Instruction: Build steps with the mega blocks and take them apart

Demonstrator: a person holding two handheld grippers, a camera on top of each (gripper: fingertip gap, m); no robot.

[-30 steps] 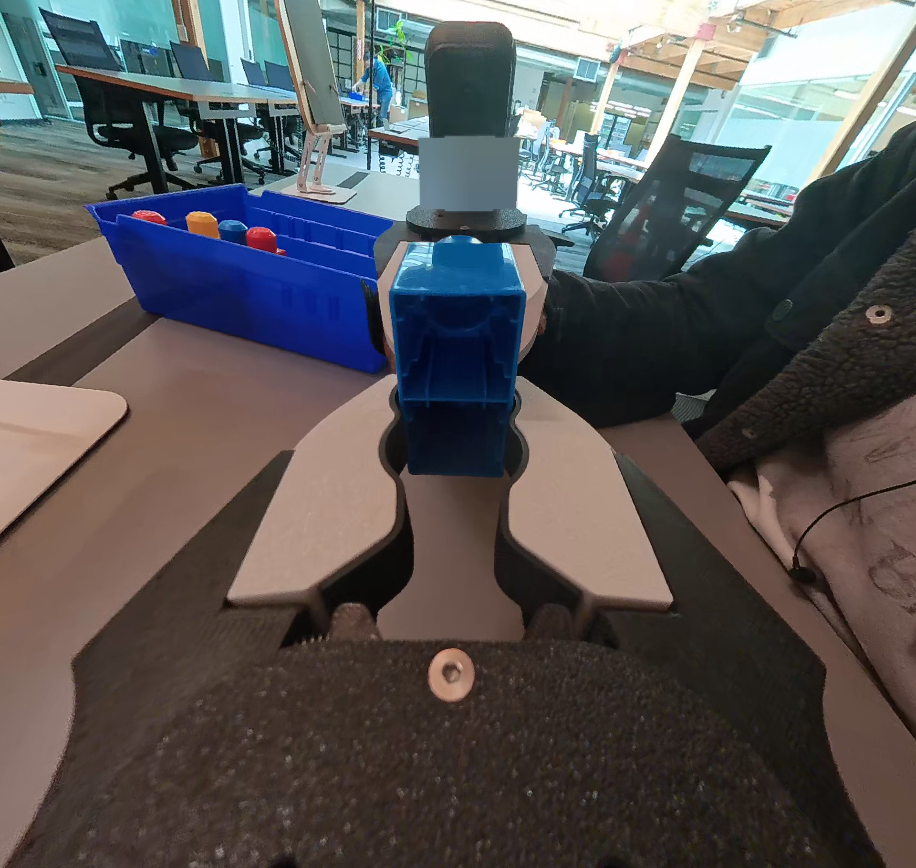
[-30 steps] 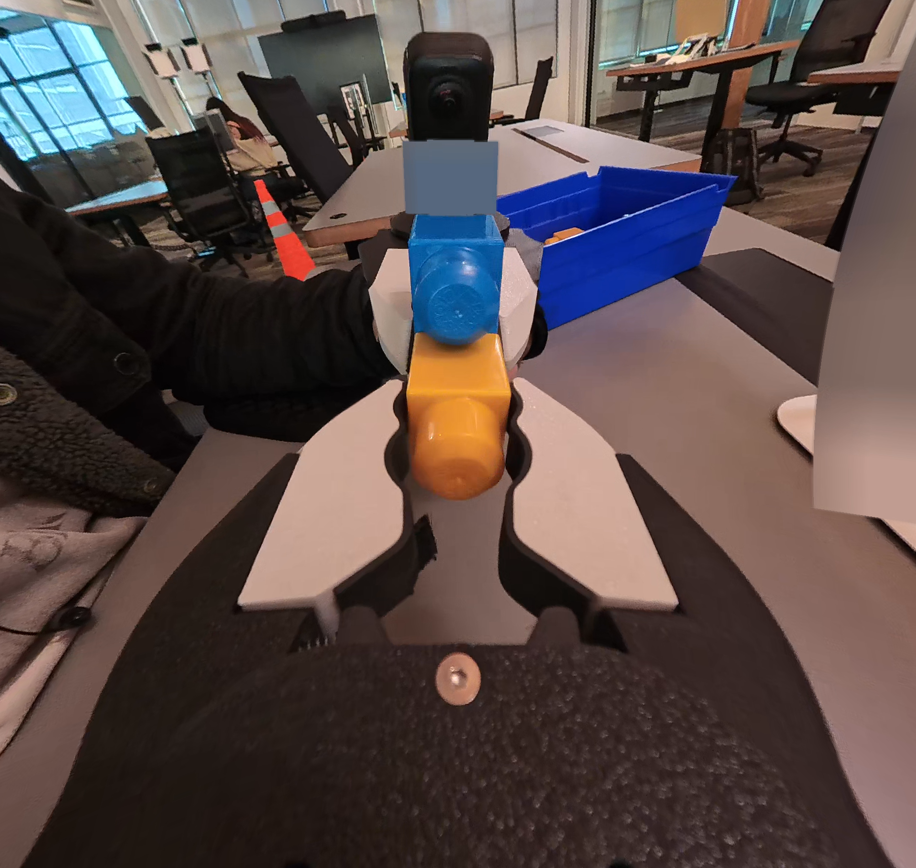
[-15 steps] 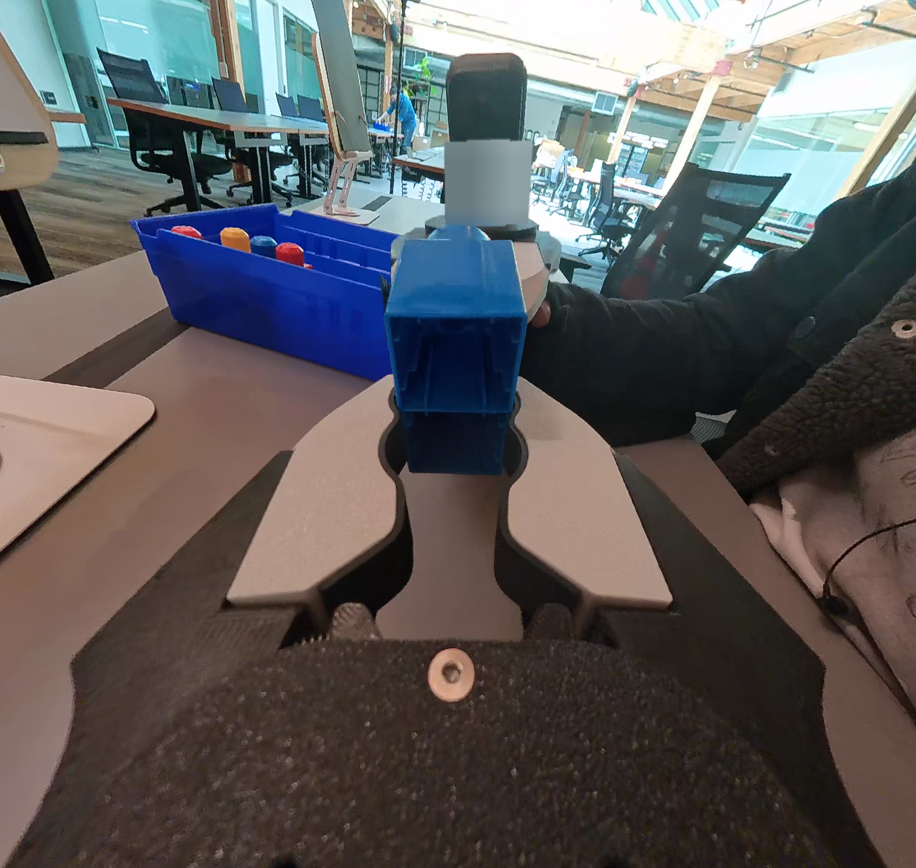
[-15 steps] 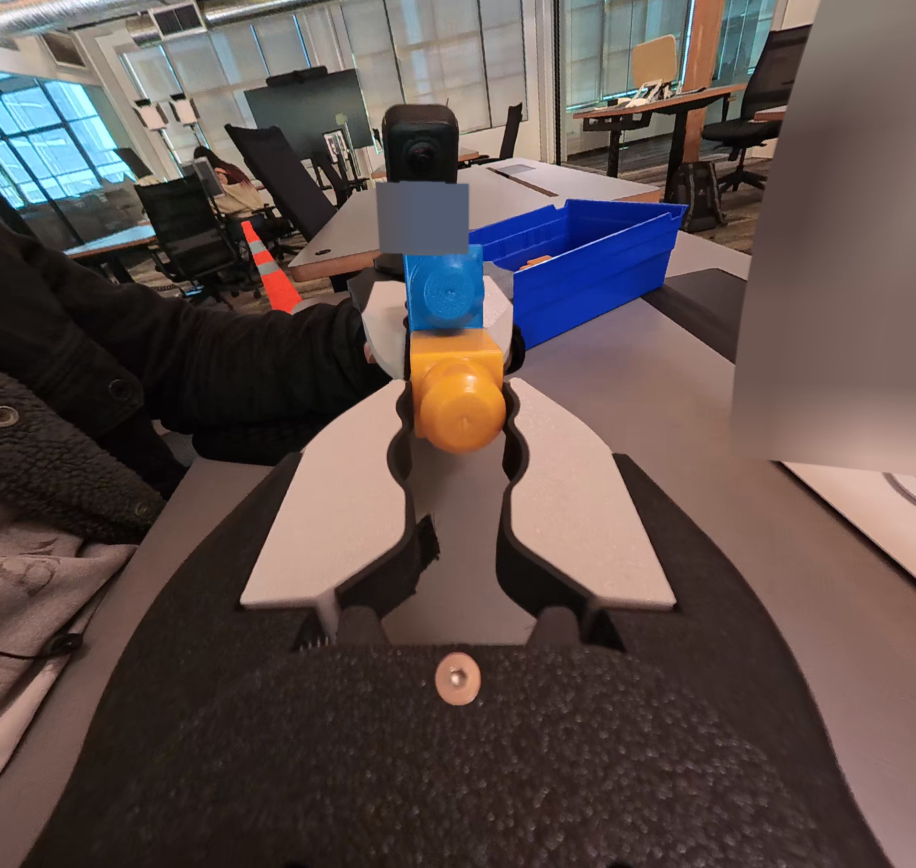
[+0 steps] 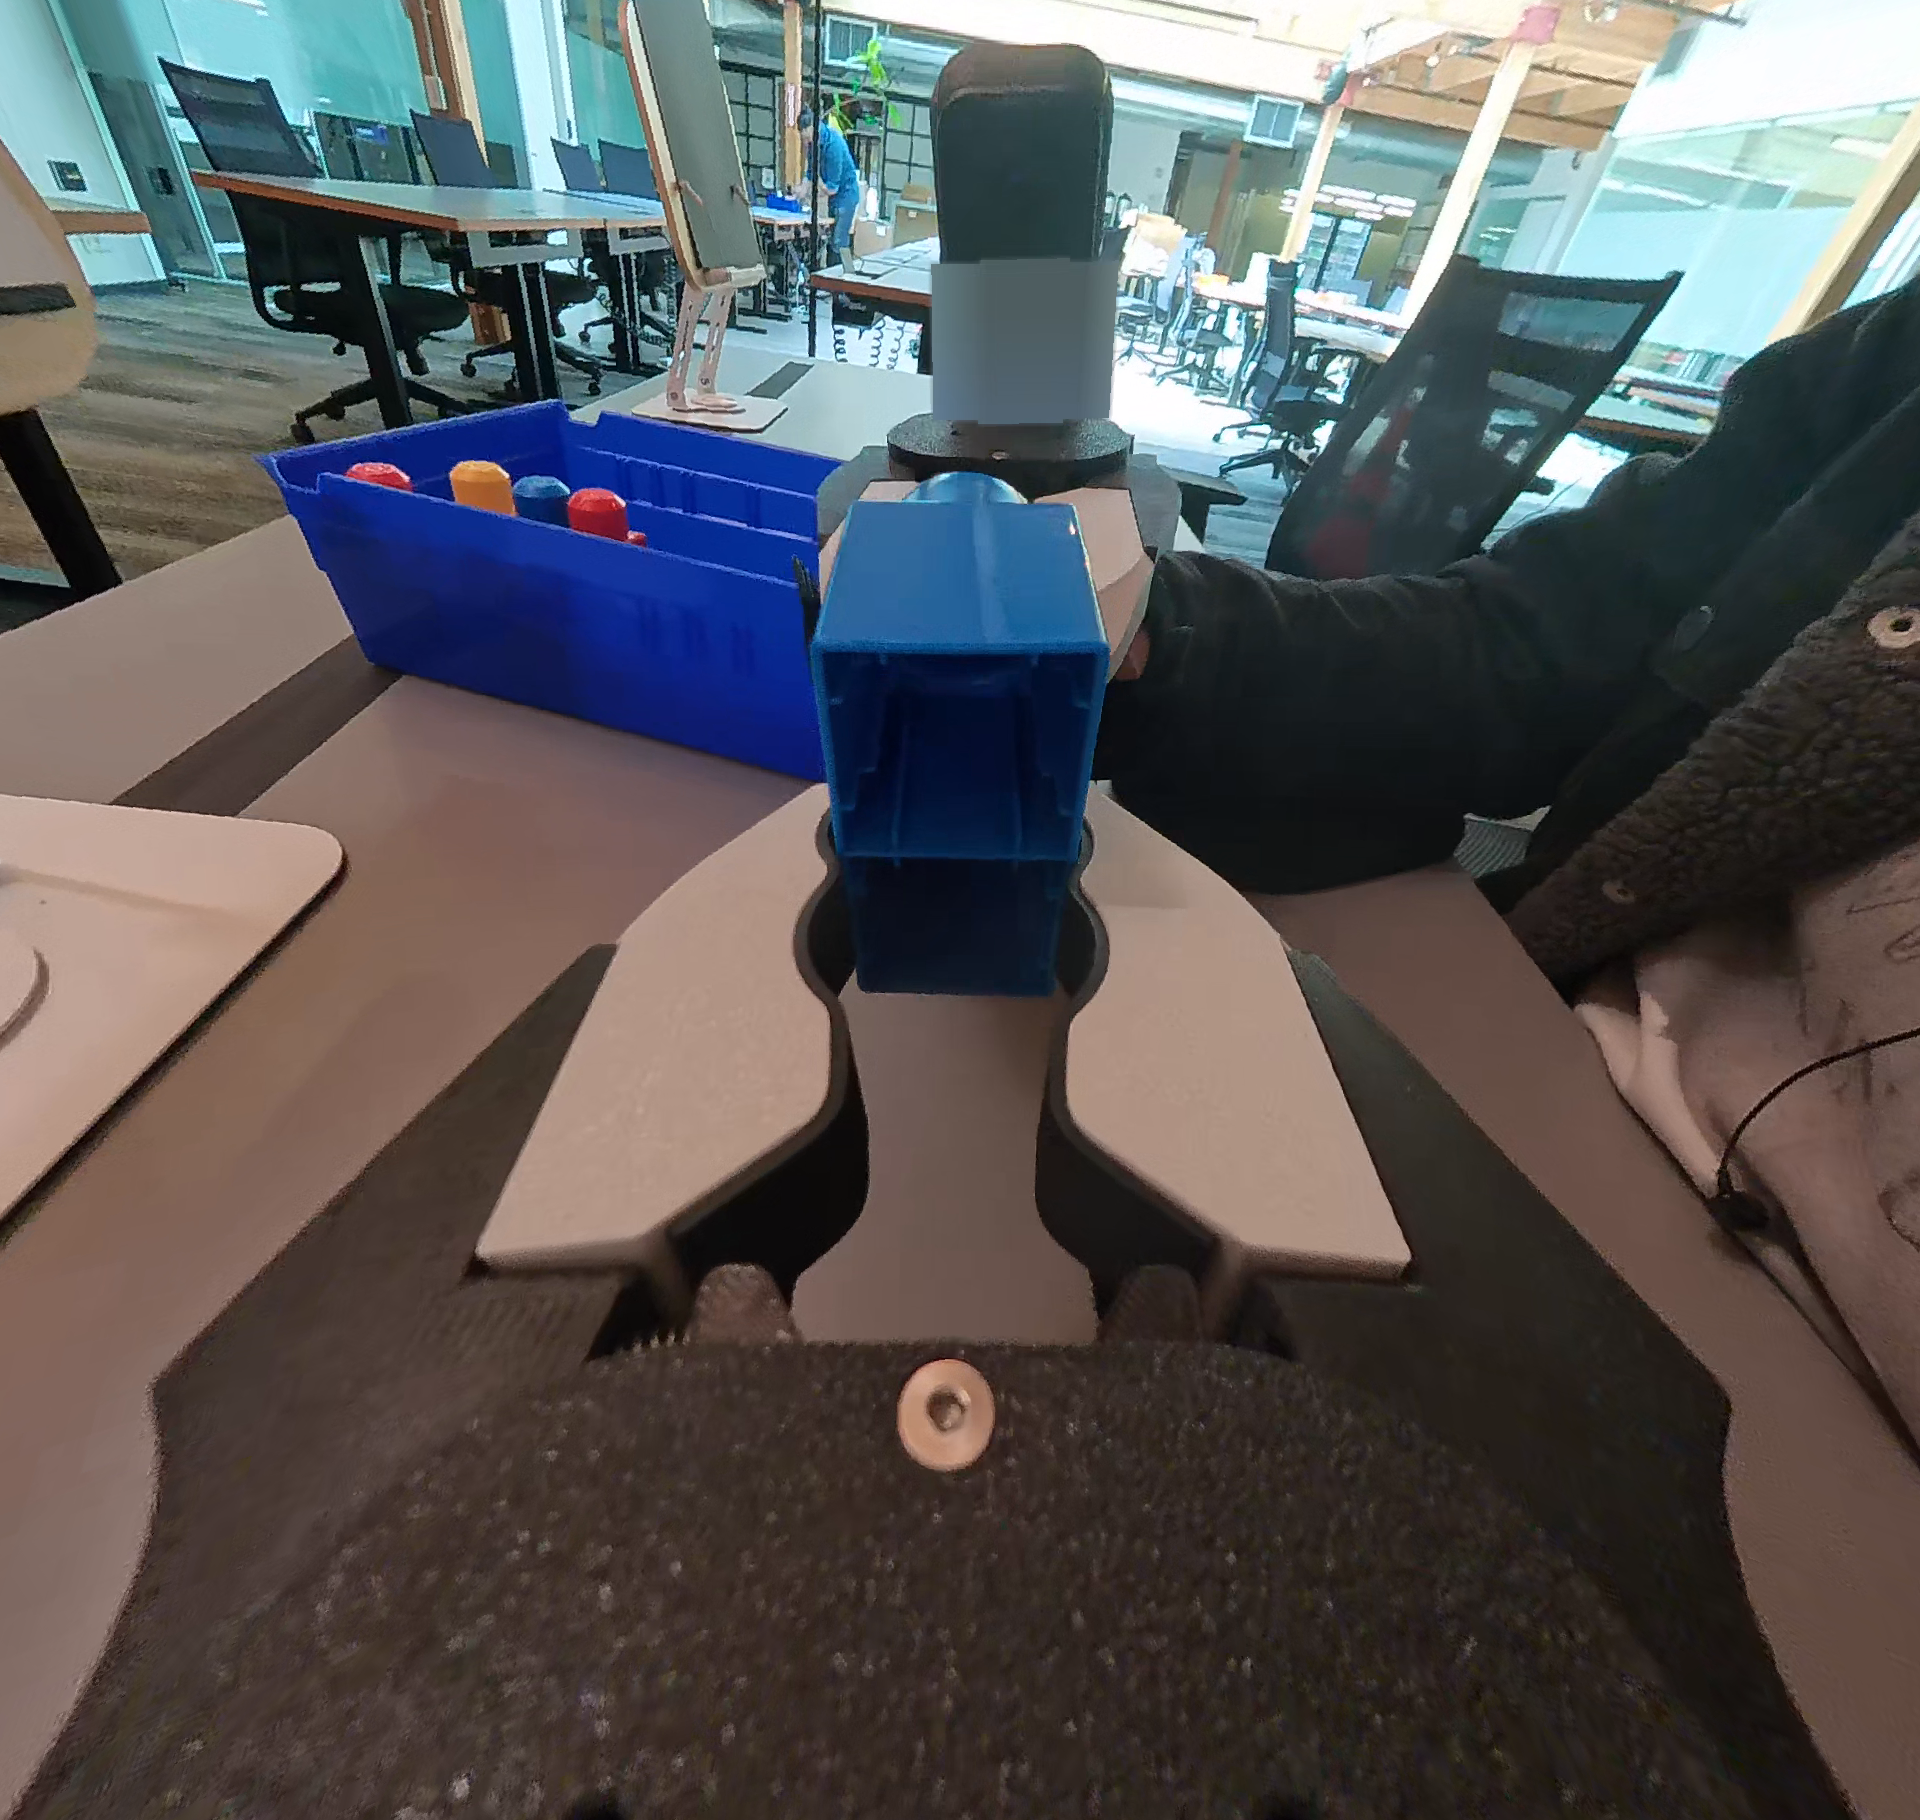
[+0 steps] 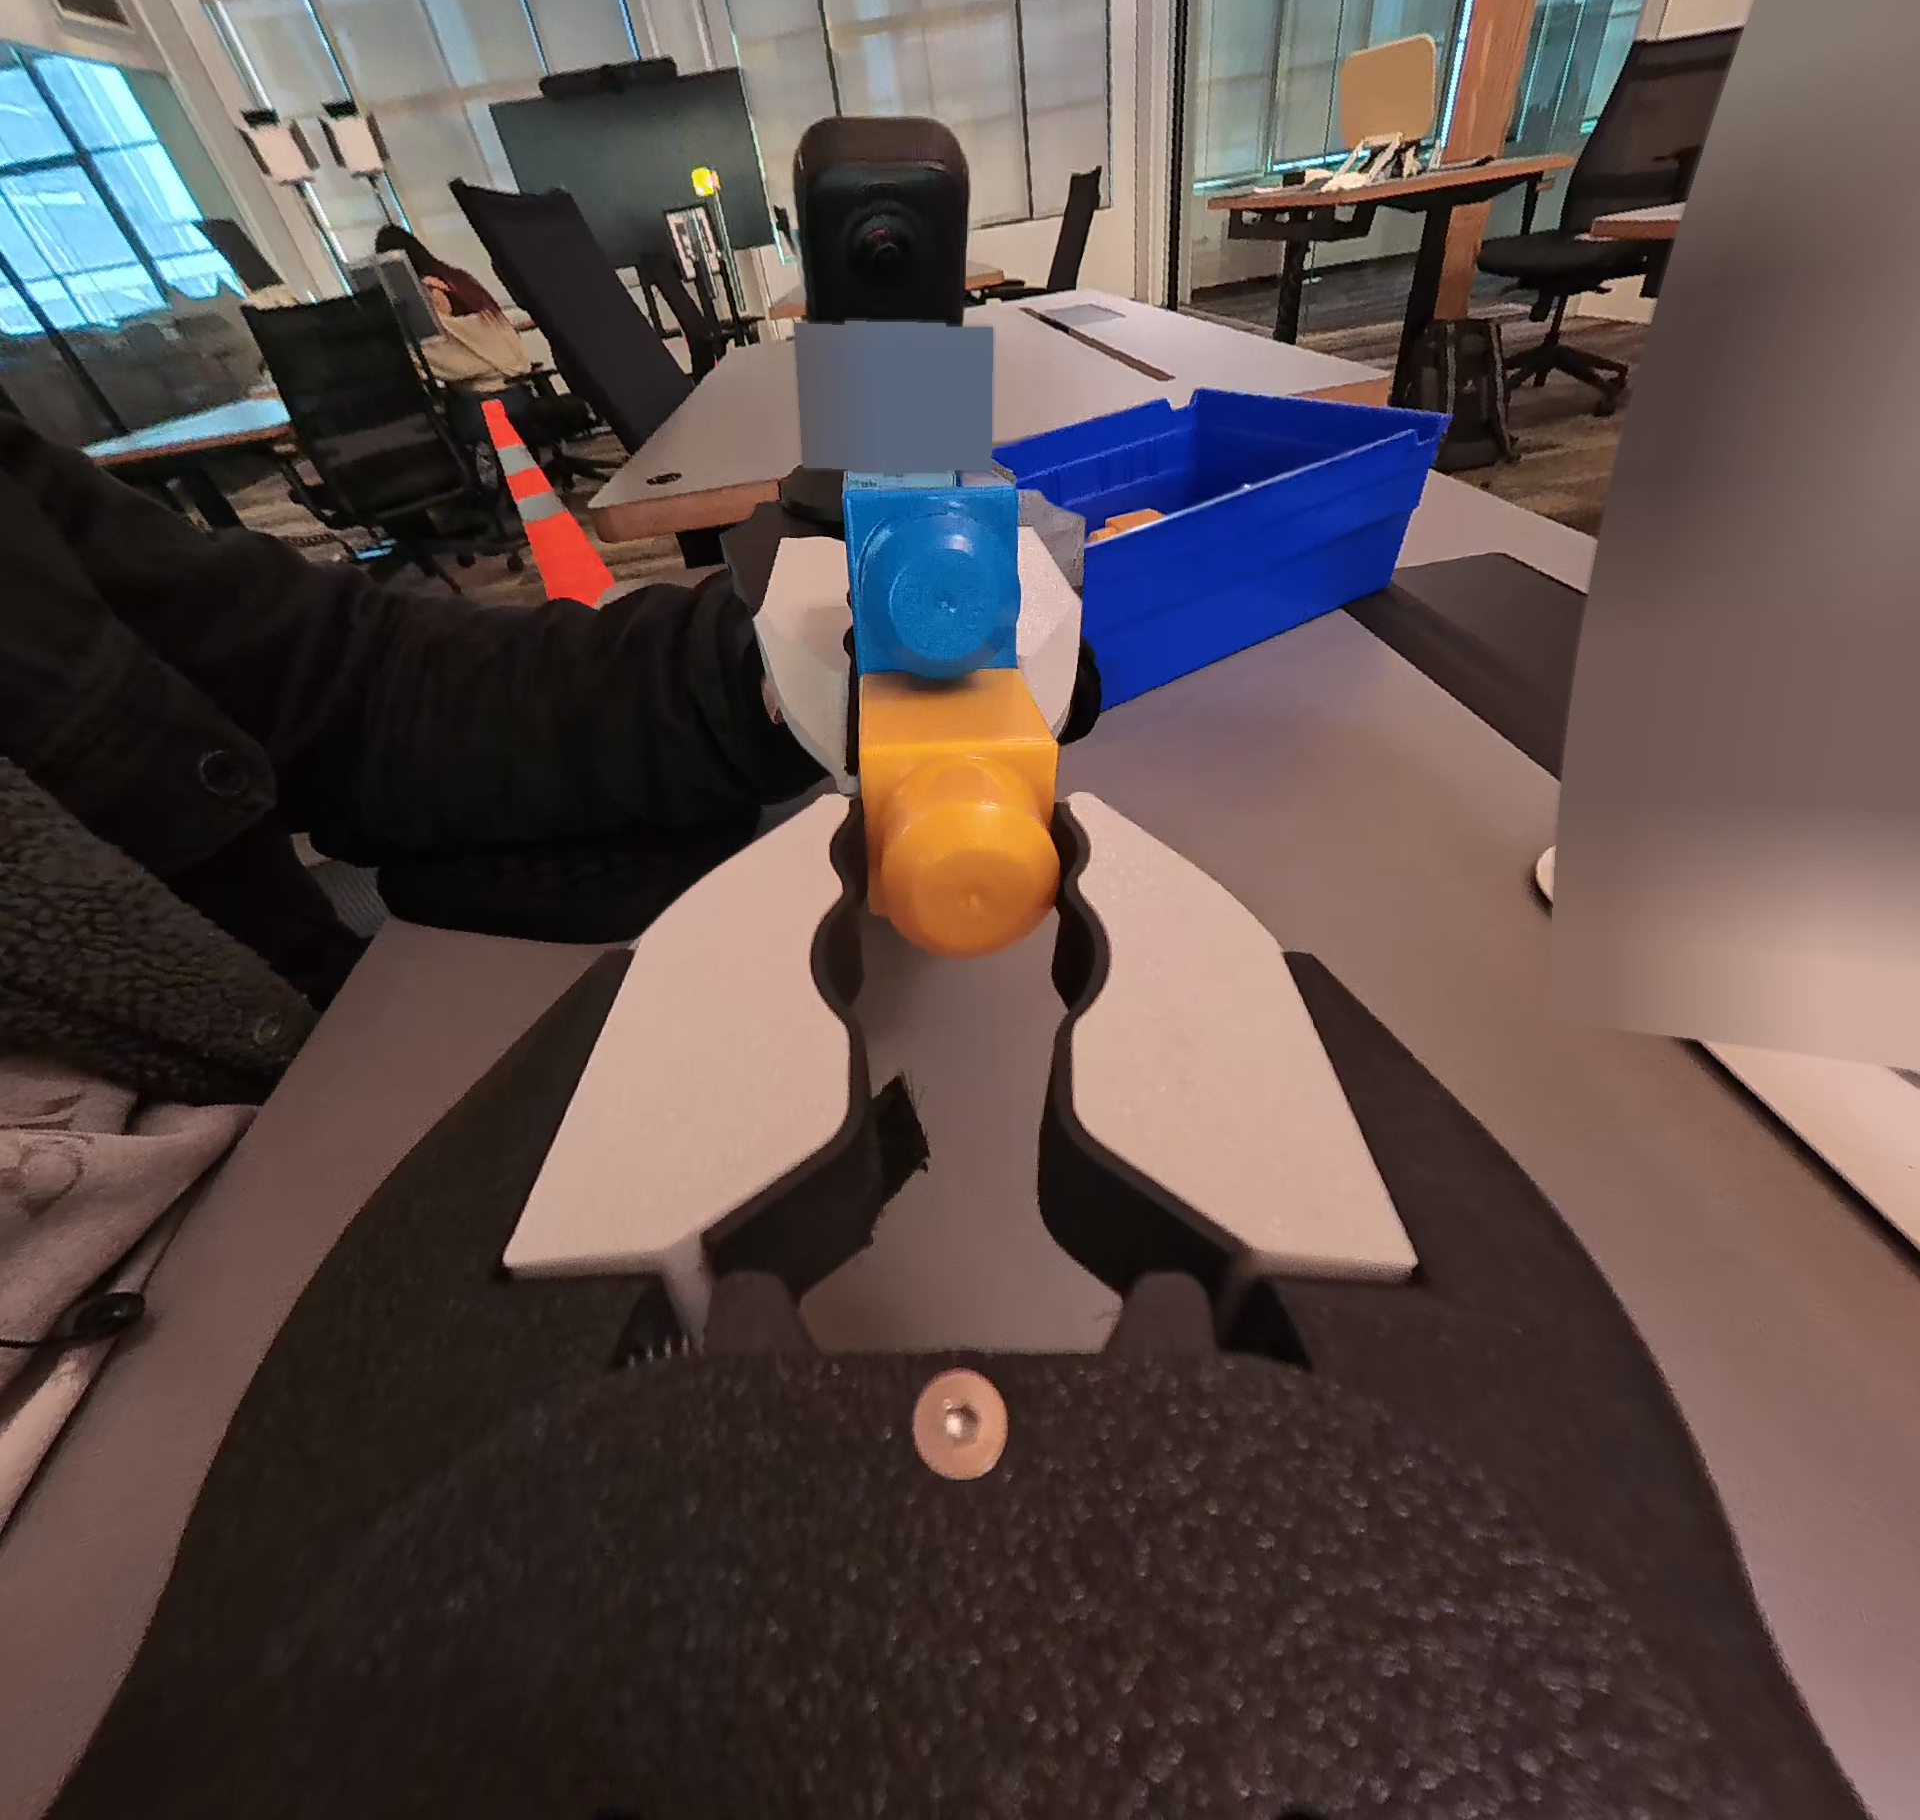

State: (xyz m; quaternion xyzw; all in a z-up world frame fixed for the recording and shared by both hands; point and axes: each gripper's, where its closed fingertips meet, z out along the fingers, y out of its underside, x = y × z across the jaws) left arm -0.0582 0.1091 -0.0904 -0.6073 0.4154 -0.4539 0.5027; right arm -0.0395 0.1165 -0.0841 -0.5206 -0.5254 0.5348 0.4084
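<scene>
So the blue bin [image 5: 582, 617] sits off to the left gripper's [image 5: 956, 897] front-left with spare blocks [image 5: 540, 501] in it, handy for grabbing more. Both grippers face each other above the table [image 5: 499, 835], level, tips nearly meeting. The left one is clamped on the blue block [image 5: 956, 721], hollow end toward its camera. The right gripper [image 6: 961, 866] is closed on the orange block [image 6: 961, 814], stud facing back. Looks like they're pressed side by side, either joining or pulling apart.
</scene>
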